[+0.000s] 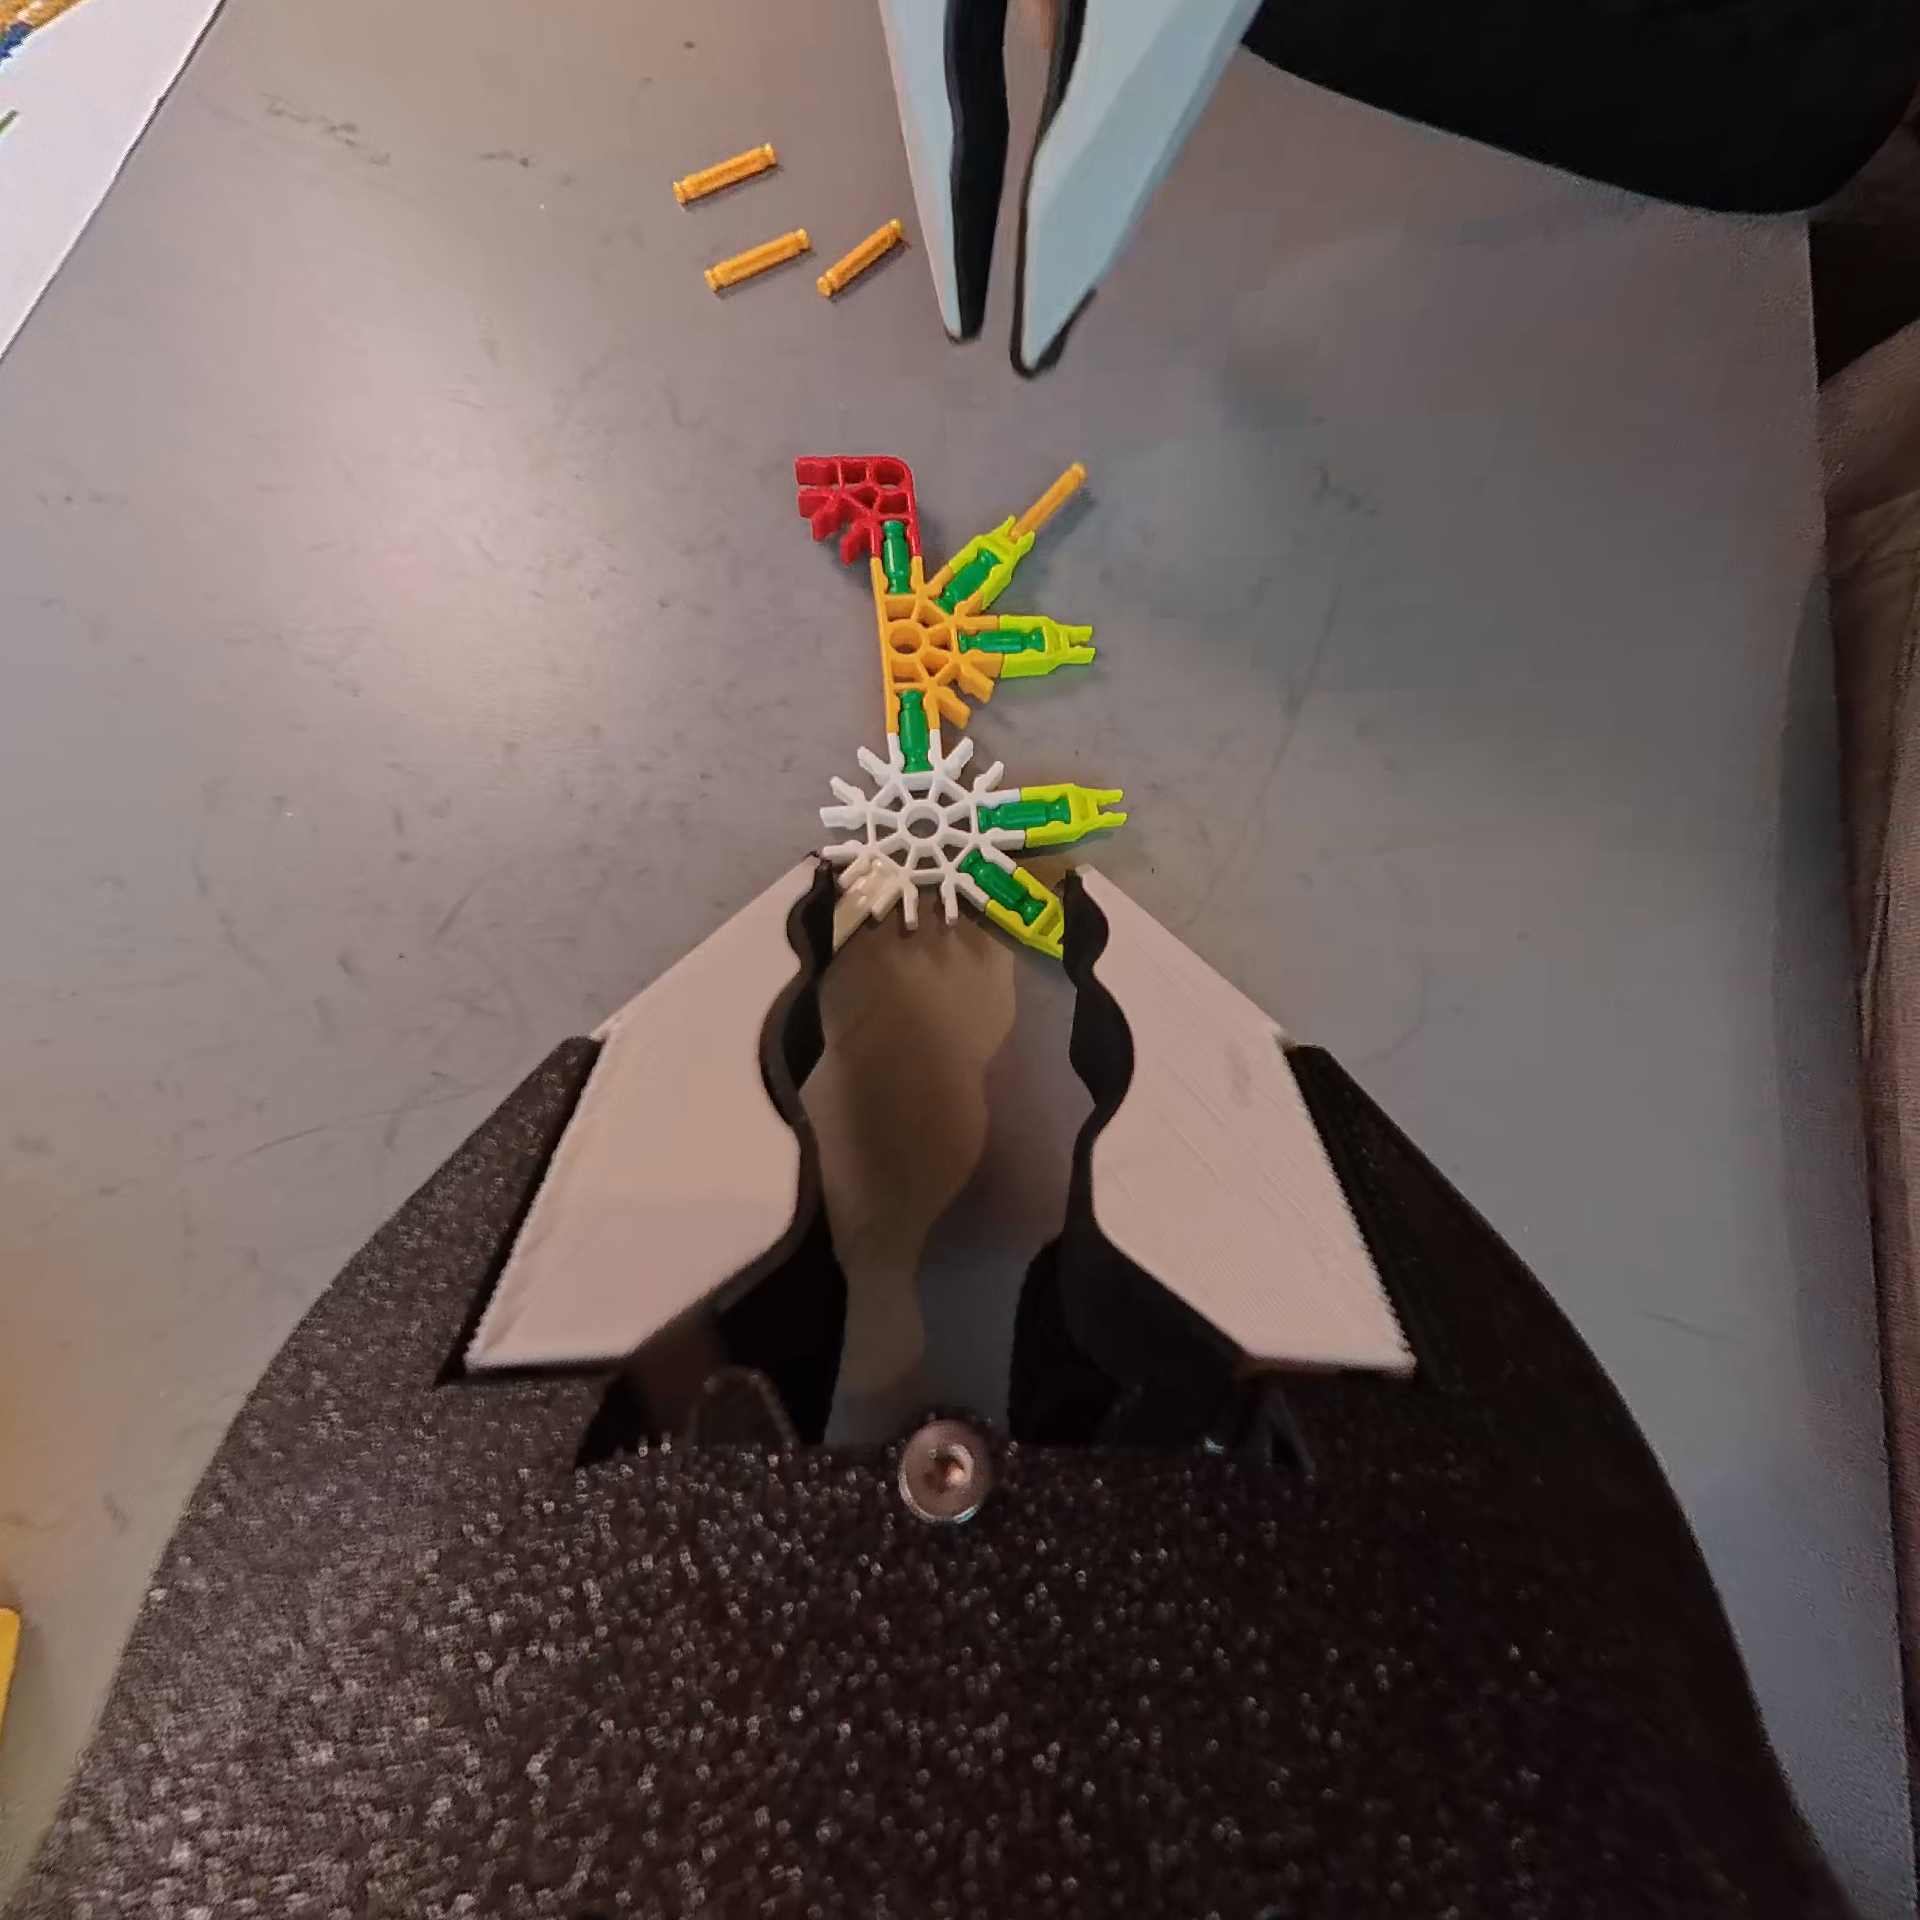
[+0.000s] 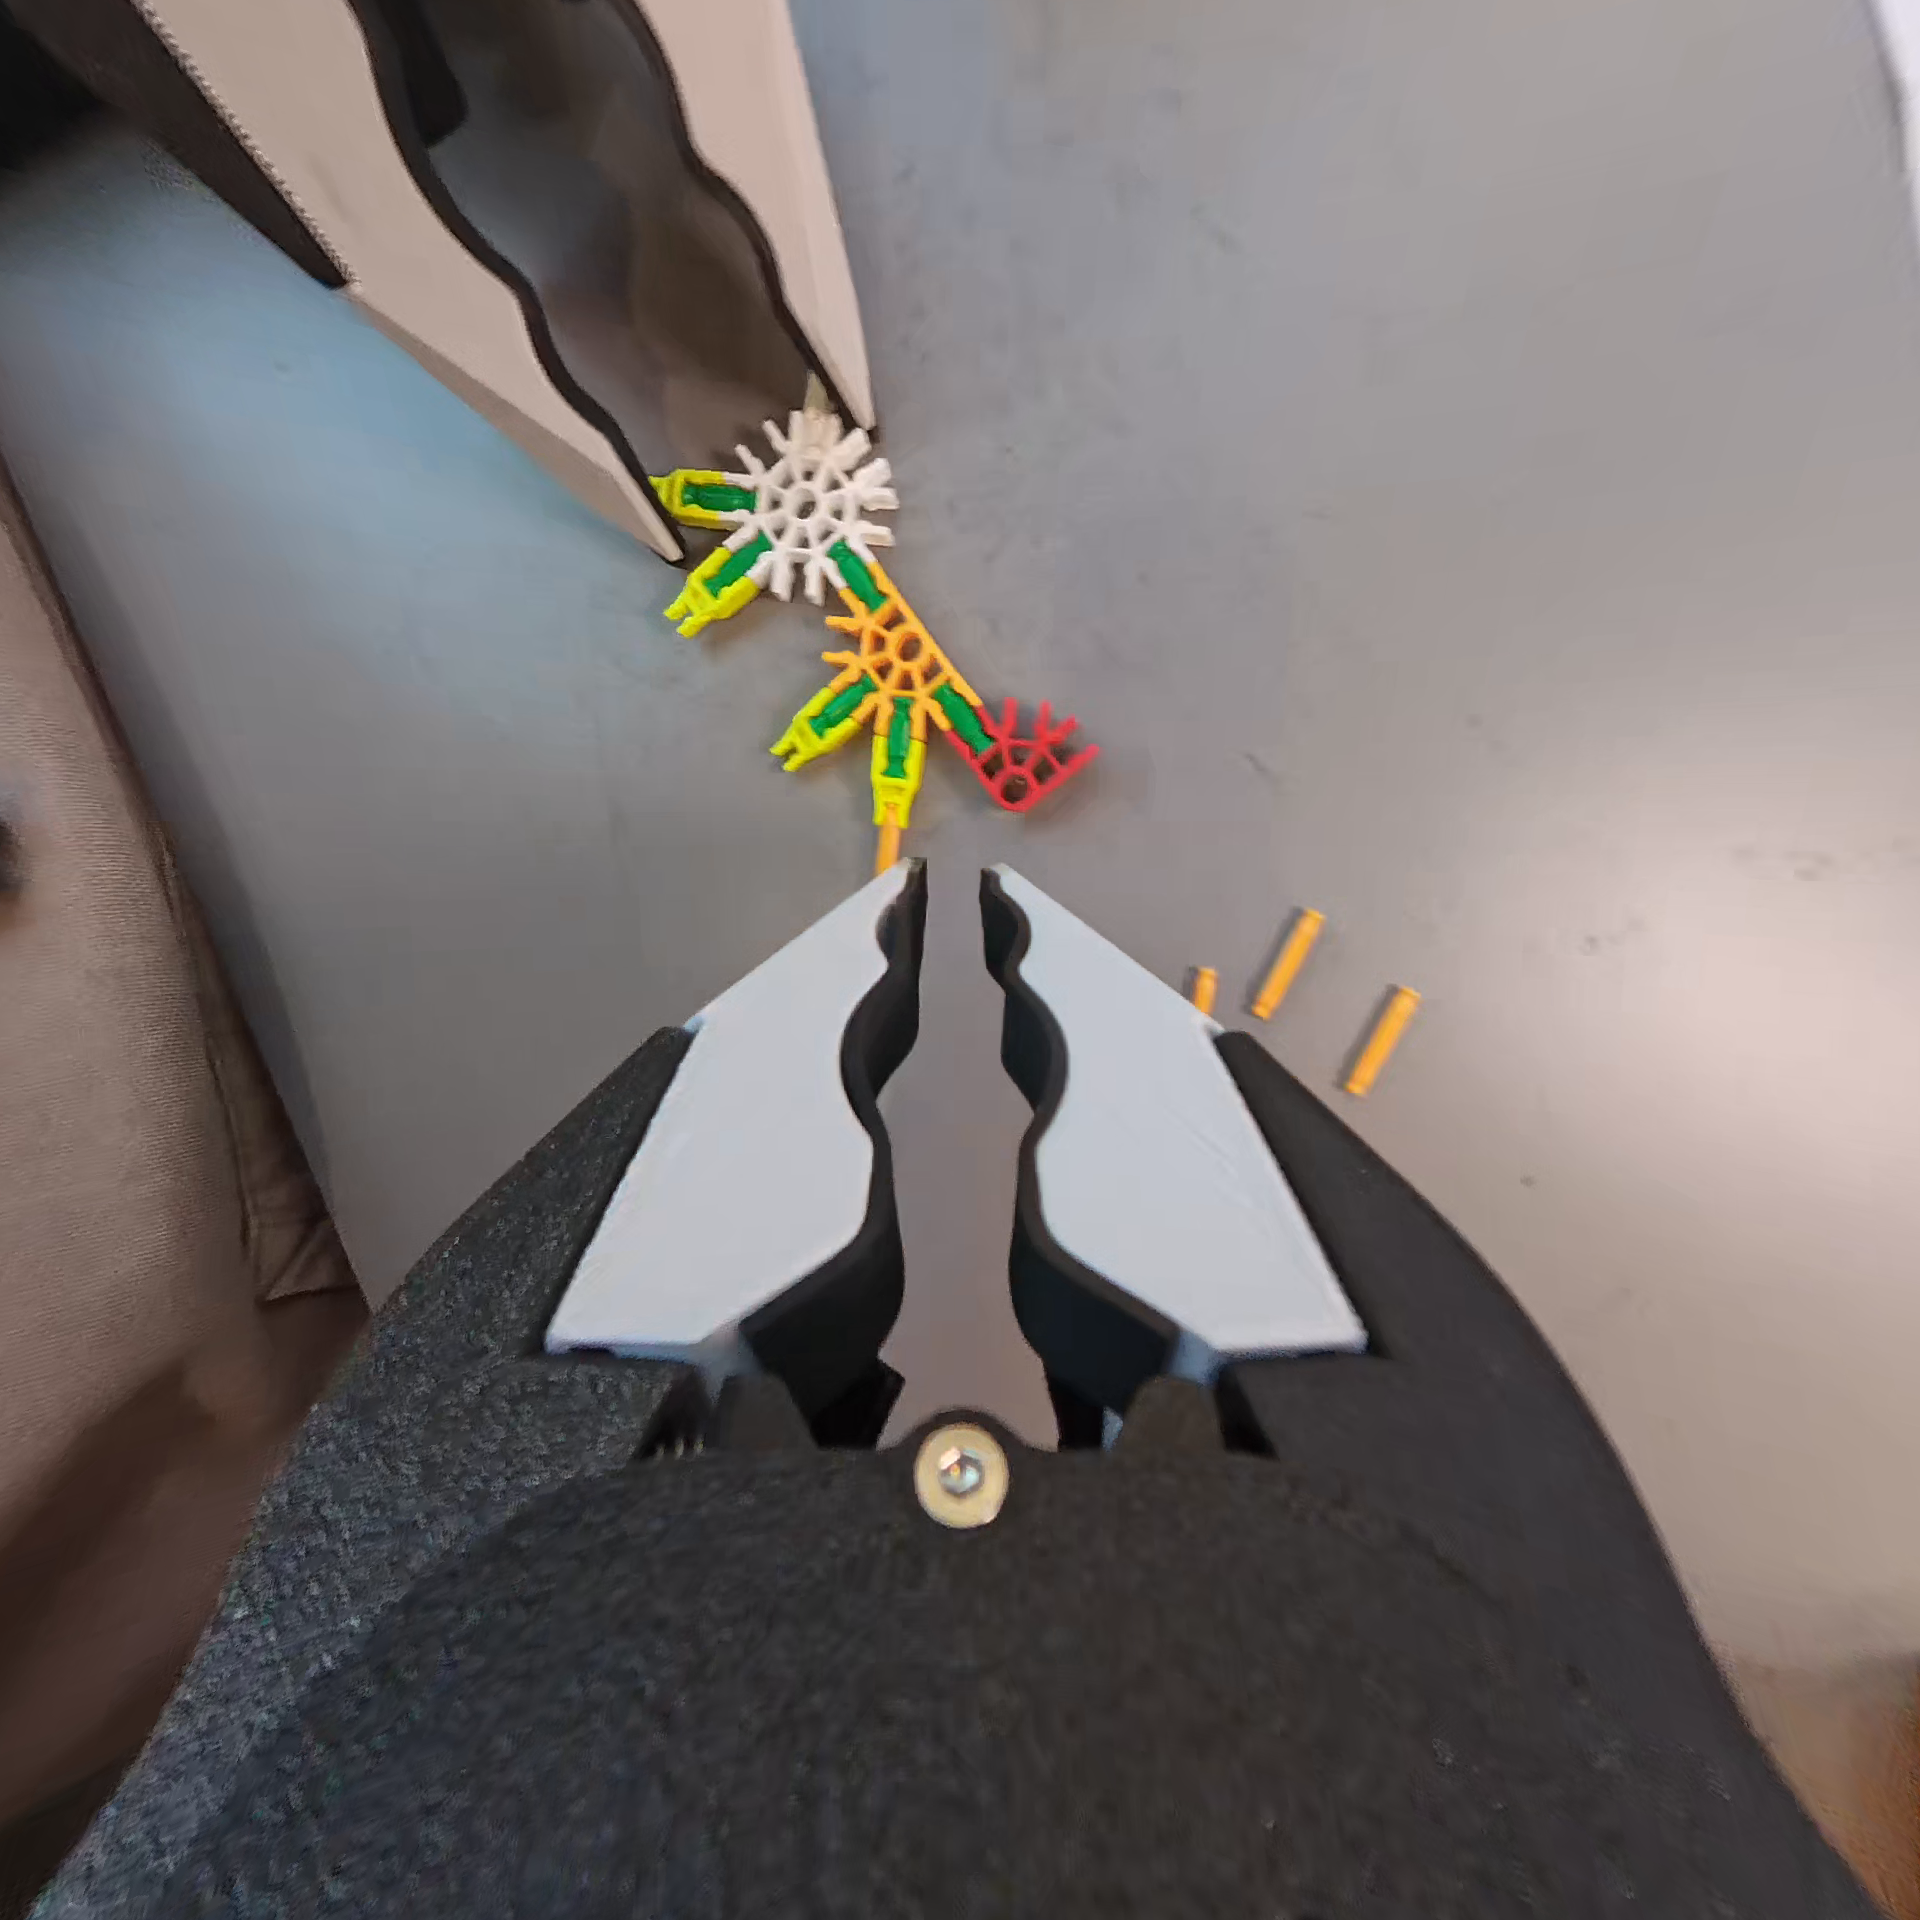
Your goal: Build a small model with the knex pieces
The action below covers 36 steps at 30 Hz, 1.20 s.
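The grey bench (image 1: 416,727) carries a flat rod-and-connector toy assembly (image 1: 925,644). The left claw (image 1: 951,894) stands open around the assembly's white connector (image 1: 920,826); close on the hub, not the spokes. The right claw (image 2: 954,878), nearly closed and empty, hovers beside the assembly's orange rod (image 1: 1055,494). Three loose orange rods (image 1: 769,223) lie nearby.

We found the toy assembly (image 1: 940,675) lying flat on the grey table (image 1: 416,727): a white snowflake connector (image 1: 916,826) joined by a green rod to an orange connector (image 1: 920,644), then to a red corner connector (image 1: 857,494). Lime clips on green rods fanned out to one side. The left gripper (image 1: 940,883) stood open around the white connector. The right gripper (image 2: 954,873) hung slightly open just beside a protruding orange rod (image 2: 886,847). Three loose orange rods (image 1: 753,223) lay nearby.
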Tool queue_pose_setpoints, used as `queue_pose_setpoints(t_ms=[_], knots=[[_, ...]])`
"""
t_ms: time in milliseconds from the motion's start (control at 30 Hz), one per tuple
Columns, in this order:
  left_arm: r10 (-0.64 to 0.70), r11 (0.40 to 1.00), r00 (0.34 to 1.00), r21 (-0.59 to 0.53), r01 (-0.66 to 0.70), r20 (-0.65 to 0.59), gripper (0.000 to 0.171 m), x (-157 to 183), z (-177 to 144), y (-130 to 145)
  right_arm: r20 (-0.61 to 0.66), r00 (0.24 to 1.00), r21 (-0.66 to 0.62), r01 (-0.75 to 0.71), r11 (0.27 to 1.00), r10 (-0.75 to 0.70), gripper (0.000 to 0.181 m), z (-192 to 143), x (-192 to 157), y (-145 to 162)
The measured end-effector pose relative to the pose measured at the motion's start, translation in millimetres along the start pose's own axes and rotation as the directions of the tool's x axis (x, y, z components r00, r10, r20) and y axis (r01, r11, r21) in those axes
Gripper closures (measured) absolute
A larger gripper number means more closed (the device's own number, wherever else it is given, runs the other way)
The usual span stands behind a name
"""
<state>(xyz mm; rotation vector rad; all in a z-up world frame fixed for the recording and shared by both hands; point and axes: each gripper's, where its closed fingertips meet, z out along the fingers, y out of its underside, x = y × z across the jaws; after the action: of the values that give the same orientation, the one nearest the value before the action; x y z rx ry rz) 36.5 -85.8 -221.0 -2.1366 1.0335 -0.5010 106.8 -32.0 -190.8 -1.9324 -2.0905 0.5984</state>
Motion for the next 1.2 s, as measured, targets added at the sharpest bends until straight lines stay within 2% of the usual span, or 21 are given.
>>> queue_pose_setpoints(t_ms=[167, 300, 467, 667, 867, 1000, 1100, 1200], knots=[[-0.002, 1.000, 1.000, 0.001, 0.003, -0.012, 0.125, 1, 0, 0, -0.092, 0.988, 0.104, -0.111, 0.988, 0.121, 0.169, -23, 31, 23], [-0.012, 1.000, 0.998, 0.014, 0.013, -0.057, 0.119, 6, -2, -2, -0.150, 0.982, 0.135, -0.092, 0.987, 0.112, 0.170, -23, 44, 31], [-0.058, 0.996, 0.996, 0.068, 0.063, -0.069, 0.118, 1, -11, -9, -0.137, 0.986, 0.086, -0.083, 0.993, 0.095, 0.170, -9, 51, 32], [-0.032, 0.999, 0.999, 0.009, 0.032, -0.007, 0.118, -7, -10, 3, -0.130, 0.987, 0.030, -0.088, 0.996, 0.092, 0.172, 2, 56, 37], [-0.002, 1.000, 0.997, -0.009, 0.001, -0.073, 0.125, 6, -10, 5, -0.128, 0.987, 0.029, -0.090, 0.995, 0.093, 0.180, 6, 53, 39], [0.037, 0.999, 0.984, -0.029, -0.043, -0.174, 0.124, 26, -13, 10, -0.100, 0.992, 0.081, -0.067, 0.994, 0.075, 0.180, -3, 29, 26], [0.056, 0.997, 0.967, -0.038, -0.068, -0.250, 0.124, 40, -17, 13, -0.026, 0.999, 0.119, -0.044, 0.992, 0.047, 0.180, -6, -12, 11], [0.060, 0.996, 0.965, -0.047, -0.074, -0.256, 0.124, 42, -19, 15, 0.052, 0.999, 0.131, -0.019, 0.991, 0.012, 0.179, 3, -58, 3]])
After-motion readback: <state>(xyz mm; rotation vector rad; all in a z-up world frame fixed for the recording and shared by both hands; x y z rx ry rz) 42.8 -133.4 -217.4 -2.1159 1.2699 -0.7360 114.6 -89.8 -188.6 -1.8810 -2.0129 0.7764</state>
